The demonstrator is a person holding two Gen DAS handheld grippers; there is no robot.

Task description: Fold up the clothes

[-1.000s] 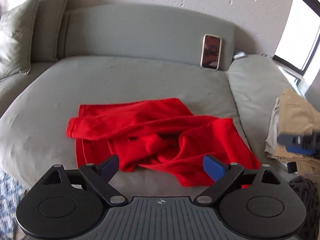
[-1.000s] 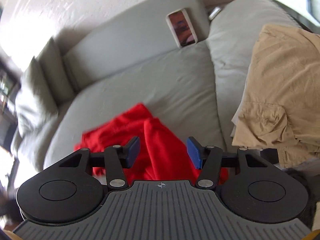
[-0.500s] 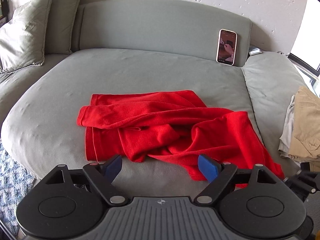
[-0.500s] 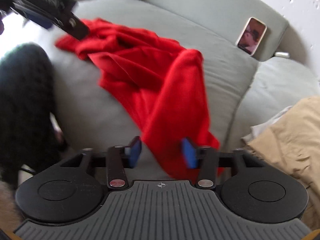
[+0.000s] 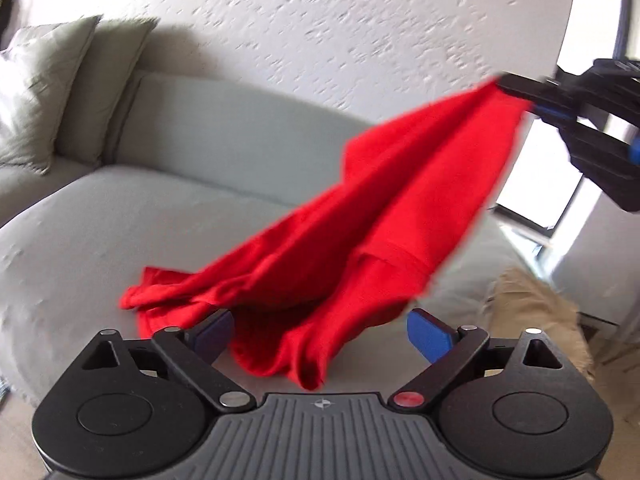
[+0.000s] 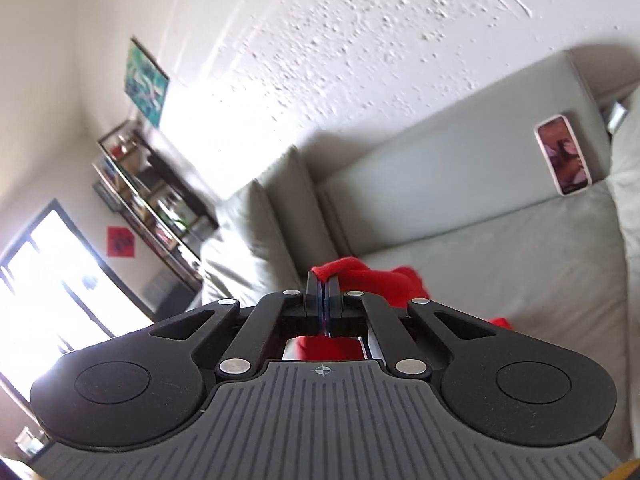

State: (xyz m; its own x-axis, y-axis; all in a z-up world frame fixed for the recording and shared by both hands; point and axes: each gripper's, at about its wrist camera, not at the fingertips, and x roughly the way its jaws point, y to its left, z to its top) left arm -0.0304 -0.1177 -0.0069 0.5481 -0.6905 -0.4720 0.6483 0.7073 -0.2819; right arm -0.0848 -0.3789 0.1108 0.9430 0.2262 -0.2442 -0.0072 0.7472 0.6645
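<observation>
A red garment [image 5: 384, 216] hangs stretched from the upper right down to the grey sofa seat [image 5: 80, 240], its lower end still bunched on the cushion. My right gripper [image 5: 516, 90] is shut on the garment's top corner, held high; in the right wrist view its jaws [image 6: 323, 292] are closed with red cloth [image 6: 360, 276] pinched between them. My left gripper [image 5: 320, 328] is open and empty, low in front of the hanging cloth, its blue pads on either side of the lower folds without touching.
Grey cushions [image 5: 44, 92] lean at the sofa's left end. A phone [image 6: 564, 156] stands against the backrest. Tan clothes [image 5: 536, 312] lie on the right seat. A shelf [image 6: 148, 192] and window [image 6: 52, 292] are at the left.
My right gripper closed on the red garment's edge and lifted it high to the right. The garment rose off the seat. My left gripper stayed open and tilted upward.
</observation>
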